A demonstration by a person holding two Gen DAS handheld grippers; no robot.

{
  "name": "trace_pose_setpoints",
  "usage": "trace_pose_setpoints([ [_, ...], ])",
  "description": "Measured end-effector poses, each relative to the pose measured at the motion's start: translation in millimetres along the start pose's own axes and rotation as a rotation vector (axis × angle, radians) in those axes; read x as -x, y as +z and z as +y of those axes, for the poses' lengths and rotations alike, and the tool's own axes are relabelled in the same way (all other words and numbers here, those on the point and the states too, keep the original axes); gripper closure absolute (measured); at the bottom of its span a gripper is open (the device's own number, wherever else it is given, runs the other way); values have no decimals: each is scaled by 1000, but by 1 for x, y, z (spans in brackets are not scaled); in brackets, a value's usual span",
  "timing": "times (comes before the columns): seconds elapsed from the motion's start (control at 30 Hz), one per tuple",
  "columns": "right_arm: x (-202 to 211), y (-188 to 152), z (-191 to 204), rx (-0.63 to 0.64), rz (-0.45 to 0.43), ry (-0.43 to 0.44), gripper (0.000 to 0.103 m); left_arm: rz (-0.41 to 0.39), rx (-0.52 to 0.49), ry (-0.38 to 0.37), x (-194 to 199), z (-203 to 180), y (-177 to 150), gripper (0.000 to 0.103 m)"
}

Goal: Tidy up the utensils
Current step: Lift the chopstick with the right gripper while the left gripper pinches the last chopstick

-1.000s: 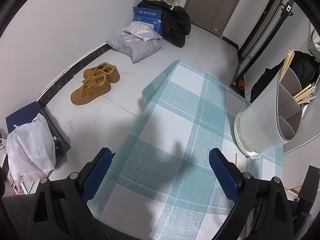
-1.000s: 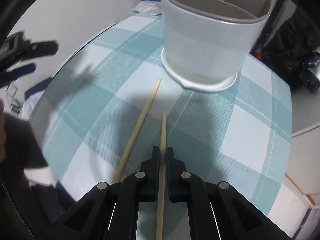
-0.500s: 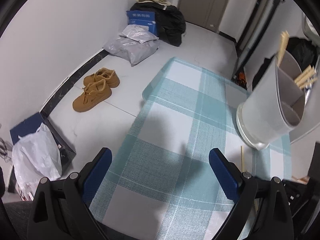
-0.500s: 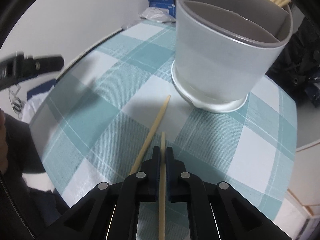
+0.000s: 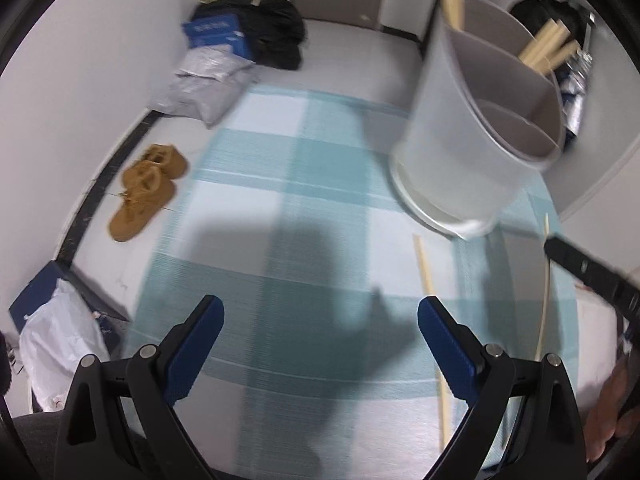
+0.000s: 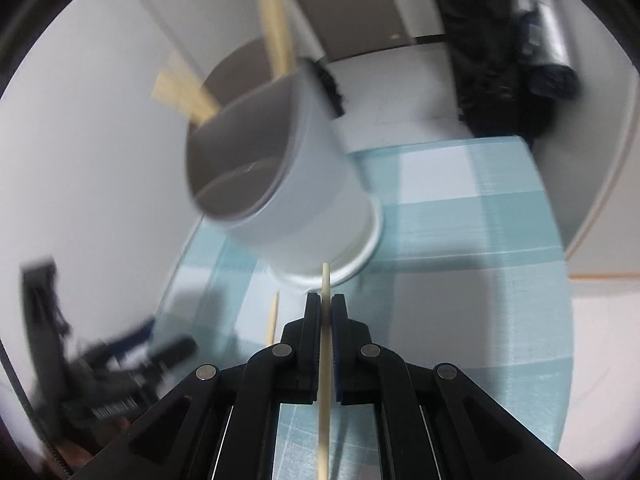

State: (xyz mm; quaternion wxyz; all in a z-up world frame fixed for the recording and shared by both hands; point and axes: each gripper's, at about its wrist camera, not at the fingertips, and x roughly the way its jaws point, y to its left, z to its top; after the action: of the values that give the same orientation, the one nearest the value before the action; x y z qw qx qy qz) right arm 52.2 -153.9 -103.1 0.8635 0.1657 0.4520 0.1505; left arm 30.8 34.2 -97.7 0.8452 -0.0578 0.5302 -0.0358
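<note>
While the left wrist view is blurred, the left gripper (image 5: 320,334) is seen with its blue-padded jaws spread wide apart and nothing between them, held above a table (image 5: 280,200) covered in teal and white checks. A loose chopstick (image 5: 430,320) is seen lying flat on the cloth just beside the right-hand pad. Beyond it, a white divided utensil holder (image 5: 472,148) stands on the table, with wooden chopsticks already poking from its far compartments. At the right edge, part of the right gripper (image 5: 588,268) is caught, with a thin held chopstick (image 5: 545,280) running past it. Only this view shows the holder's dividers, and a pair of tan shoes (image 5: 148,188) on the floor.

From the right wrist view, the right gripper (image 6: 326,304) is seen clamped on the held chopstick (image 6: 325,320), whose tip is aimed at the base of the utensil holder (image 6: 304,208). The tightness of the grip is shown only here. The loose chopstick (image 6: 273,316) is glimpsed below on the left.

A miss is judged possible: the tip sits low against the holder's wall, so the holder could be knocked or tipped if the stick is not raised over the rim. The slim stick could also pivot or slip between the pads.
</note>
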Motion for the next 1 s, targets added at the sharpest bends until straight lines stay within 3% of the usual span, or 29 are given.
trace_pose_setpoints([
  [0.07, 8, 1, -13, -76, -35, 25, 99, 21, -5, -47, -3, -5, -1, 8],
  [0.17, 27, 7, -33, -159, -73, 55, 99, 42, -27, -54, -8, -16, 0, 8],
  [0.33, 43, 1, -45, -184, -130, 67, 99, 69, -101, -9, -20, -36, 8, 11],
  [0.43, 53, 1, -47, -186, -159, 59, 99, 98, -94, 7, -31, -41, 11, 15],
  [0.53, 58, 0, -61, -205, -179, 68, 99, 129, -91, 78, -47, -45, 9, 20],
  [0.63, 63, 0, -69, -216, -197, 64, 99, 91, -115, 99, -44, -53, 9, 23],
  [0.77, 74, 0, -71, -221, -210, 63, 99, 103, -79, 83, -42, -60, 12, 48],
  [0.83, 77, 0, -72, -218, -220, 62, 99, 107, -76, 77, -40, -65, 12, 65],
  [0.9, 79, 1, -73, -222, -225, 70, 99, 114, -75, 67, -39, -71, 12, 91],
  [1.0, 81, 2, -72, -217, -234, 75, 99, 121, -69, 61, -40, -75, 11, 101],
])
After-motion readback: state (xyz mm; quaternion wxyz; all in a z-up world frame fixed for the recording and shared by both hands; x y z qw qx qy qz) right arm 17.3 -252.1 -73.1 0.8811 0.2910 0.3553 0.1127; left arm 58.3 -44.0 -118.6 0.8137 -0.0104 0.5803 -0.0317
